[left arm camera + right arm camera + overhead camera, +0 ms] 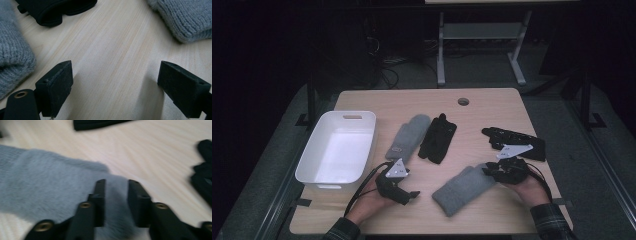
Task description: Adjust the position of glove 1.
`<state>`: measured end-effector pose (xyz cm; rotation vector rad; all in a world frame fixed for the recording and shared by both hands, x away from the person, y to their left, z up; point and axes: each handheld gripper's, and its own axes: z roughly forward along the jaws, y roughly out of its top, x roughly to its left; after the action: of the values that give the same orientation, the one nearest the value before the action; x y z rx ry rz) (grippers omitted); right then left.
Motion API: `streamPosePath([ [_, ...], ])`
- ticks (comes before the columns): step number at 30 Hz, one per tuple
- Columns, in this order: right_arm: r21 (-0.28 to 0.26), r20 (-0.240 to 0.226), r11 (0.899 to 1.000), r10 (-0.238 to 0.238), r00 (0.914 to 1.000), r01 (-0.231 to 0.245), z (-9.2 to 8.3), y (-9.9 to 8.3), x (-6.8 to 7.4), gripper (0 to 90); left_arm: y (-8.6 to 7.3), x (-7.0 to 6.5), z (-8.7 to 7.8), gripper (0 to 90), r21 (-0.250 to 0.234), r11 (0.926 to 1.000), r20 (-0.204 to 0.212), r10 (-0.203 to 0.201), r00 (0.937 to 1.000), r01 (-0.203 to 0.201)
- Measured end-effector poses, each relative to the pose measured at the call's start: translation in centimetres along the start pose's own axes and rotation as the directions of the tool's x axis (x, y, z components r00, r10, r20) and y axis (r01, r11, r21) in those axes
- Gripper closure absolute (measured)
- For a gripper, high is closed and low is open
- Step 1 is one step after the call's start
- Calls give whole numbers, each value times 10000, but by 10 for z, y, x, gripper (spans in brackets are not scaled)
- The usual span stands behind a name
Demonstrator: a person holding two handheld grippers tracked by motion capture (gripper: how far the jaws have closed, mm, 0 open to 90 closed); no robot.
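Note:
Two grey knit mittens and two black gloves lie on the wooden table [492, 107]. One grey mitten [464, 189] lies at the front right, and its tip [50, 187] sits between the jaws of my right gripper [116, 195], which stand a little apart and do not squeeze the wool. In the high view the right gripper [489, 171] is at that mitten's right end. My left gripper [412, 196] hovers low at the front left, jaws wide open over bare wood [115, 87]. The other grey mitten [408, 136] and a black glove [438, 137] lie side by side mid-table.
A white plastic tub [318, 172] stands at the table's left edge with nothing in it. The second black glove [514, 141] lies just behind my right gripper, near the right edge. A round cable hole [463, 101] sits near the far edge.

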<state>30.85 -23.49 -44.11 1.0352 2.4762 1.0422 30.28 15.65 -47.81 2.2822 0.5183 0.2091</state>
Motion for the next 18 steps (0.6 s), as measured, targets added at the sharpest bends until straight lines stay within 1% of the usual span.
streamPosePath([
  [3,-241,272,9992,322,9991,-316,-8,-8,-7,480,0,0,0,120,-1,10000,-15,42,10000,-42],
  [4,-246,313,9983,534,9981,-527,-11,-12,-10,458,0,0,0,120,1,10000,-4,-1,10000,1],
  [6,-325,459,9971,696,9965,-682,-15,-19,-16,398,0,0,0,120,-1,10000,12,-61,10000,61],
  [8,-335,507,9945,1004,9937,-988,-18,-28,-21,345,0,-1,0,120,-1,10000,16,-73,10000,73],
  [9,-335,507,9945,1004,9937,-988,-18,-28,-21,345,0,-1,0,120,-32,9999,20,-102,9999,102],
  [10,-334,538,9920,1232,9909,-1215,-23,-36,-26,311,0,-1,0,120,-32,9999,24,-103,9999,103],
  [11,-334,538,9920,1232,9909,-1215,-23,-36,-26,311,0,-1,0,120,-15,10000,24,-82,10000,82],
  [13,-241,547,9902,1389,9888,-1378,-27,-46,-29,253,0,0,0,120,65,10000,14,8,10000,-8],
  [14,-248,685,9903,1382,9880,-1368,-28,-50,-29,221,0,0,0,120,69,10000,13,17,10000,-17],
  [15,-210,719,9900,1408,9874,-1397,-28,-54,-29,194,0,0,0,120,74,10000,11,21,10000,-21],
  [16,-161,733,9904,1382,9877,-1374,-28,-57,-29,188,0,0,0,120,76,10000,13,17,10000,-17],
  [18,-102,819,9915,1304,9881,-1300,-26,-62,-28,144,0,0,0,120,74,10000,12,19,10000,-19],
])
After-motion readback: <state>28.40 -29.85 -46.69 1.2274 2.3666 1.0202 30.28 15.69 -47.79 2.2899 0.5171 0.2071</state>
